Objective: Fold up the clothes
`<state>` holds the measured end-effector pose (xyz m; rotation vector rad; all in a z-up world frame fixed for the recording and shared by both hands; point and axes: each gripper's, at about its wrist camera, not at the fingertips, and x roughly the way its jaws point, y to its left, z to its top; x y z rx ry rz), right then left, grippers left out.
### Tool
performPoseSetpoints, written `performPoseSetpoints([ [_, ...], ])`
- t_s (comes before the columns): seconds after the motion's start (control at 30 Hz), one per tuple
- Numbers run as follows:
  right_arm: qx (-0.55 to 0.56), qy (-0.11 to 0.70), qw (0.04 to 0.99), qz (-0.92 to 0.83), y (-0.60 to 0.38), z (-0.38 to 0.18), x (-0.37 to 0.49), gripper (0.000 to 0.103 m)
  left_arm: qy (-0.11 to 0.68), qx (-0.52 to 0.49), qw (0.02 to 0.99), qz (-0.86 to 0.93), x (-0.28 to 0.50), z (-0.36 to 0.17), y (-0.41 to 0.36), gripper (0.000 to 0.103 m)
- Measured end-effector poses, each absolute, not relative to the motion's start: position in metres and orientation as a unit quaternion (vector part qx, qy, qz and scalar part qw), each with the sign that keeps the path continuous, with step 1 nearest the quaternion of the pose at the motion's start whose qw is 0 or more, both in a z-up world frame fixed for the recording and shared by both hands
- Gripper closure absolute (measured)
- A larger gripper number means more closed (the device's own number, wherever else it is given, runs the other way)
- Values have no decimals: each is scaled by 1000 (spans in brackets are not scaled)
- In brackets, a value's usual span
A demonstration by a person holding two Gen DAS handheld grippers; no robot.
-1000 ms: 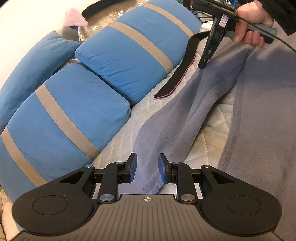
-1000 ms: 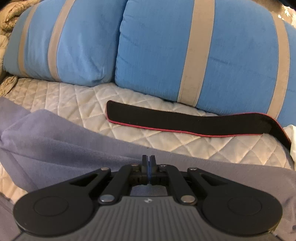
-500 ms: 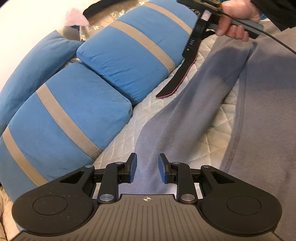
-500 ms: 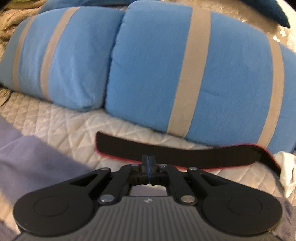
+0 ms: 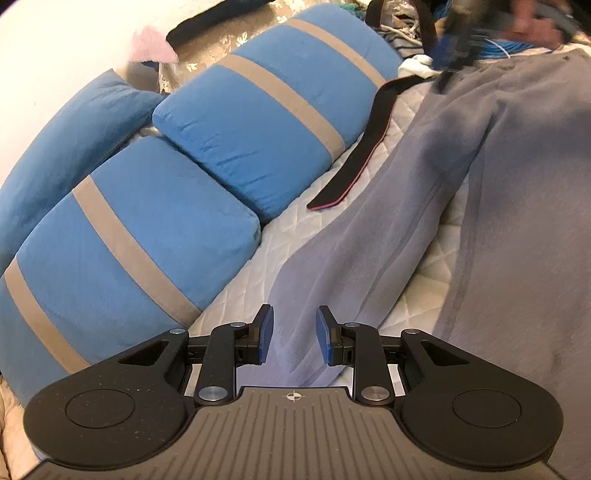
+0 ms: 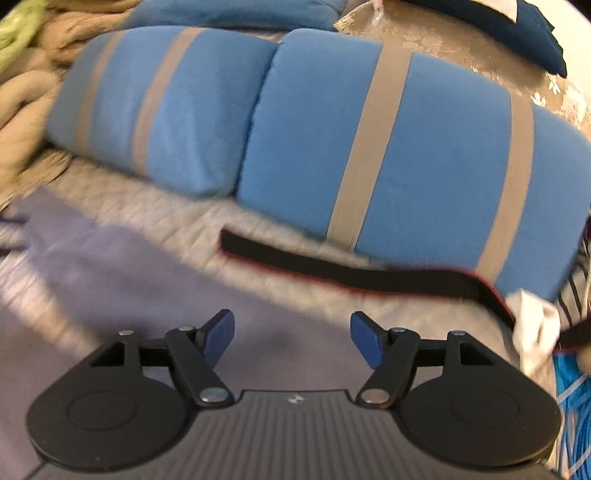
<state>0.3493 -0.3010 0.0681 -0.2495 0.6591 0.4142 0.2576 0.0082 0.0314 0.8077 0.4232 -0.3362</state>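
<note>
A grey fleece garment lies spread on the quilted bed, with one long sleeve running toward my left gripper. That gripper stands low over the sleeve's end. Its blue pads are a little apart, with the cloth lying flat between and under them, not pinched. My right gripper hovers above the garment. Its jaws are opening wide and hold nothing. In the left wrist view the right gripper is a blur at the top right, held by a hand.
Blue pillows with tan stripes line the bed's far side. A black strap with a red edge lies on the white quilt between the pillows and the garment. White cloth and a beige knit blanket sit at the edges.
The right gripper lifted off the grey garment and drew back toward the far end. Its jaws went from shut to wide apart. The left gripper stayed where it was.
</note>
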Motion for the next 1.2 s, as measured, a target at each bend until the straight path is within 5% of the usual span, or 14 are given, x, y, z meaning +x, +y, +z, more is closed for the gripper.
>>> performPoseSetpoints([
  [0.1, -137, 341, 904, 220, -305, 54, 311, 30, 205, 384, 885, -164, 258, 32, 6, 78],
  [0.23, -157, 360, 893, 221, -298, 30, 281, 50, 210, 385, 884, -164, 258, 30, 6, 78],
  [0.47, -128, 389, 884, 225, -287, 8, 281, 50, 214, 392, 880, -162, 259, 27, 7, 78],
  [0.53, -99, 402, 883, 222, -289, 3, 285, 84, 215, 391, 880, -163, 260, 27, 7, 78],
  [0.63, -93, 402, 886, 211, -286, -1, 281, 103, 215, 390, 880, -163, 260, 27, 7, 78],
  [1.2, -117, 410, 872, 242, -301, 37, 215, 103, 212, 386, 882, -167, 258, 30, 6, 78],
])
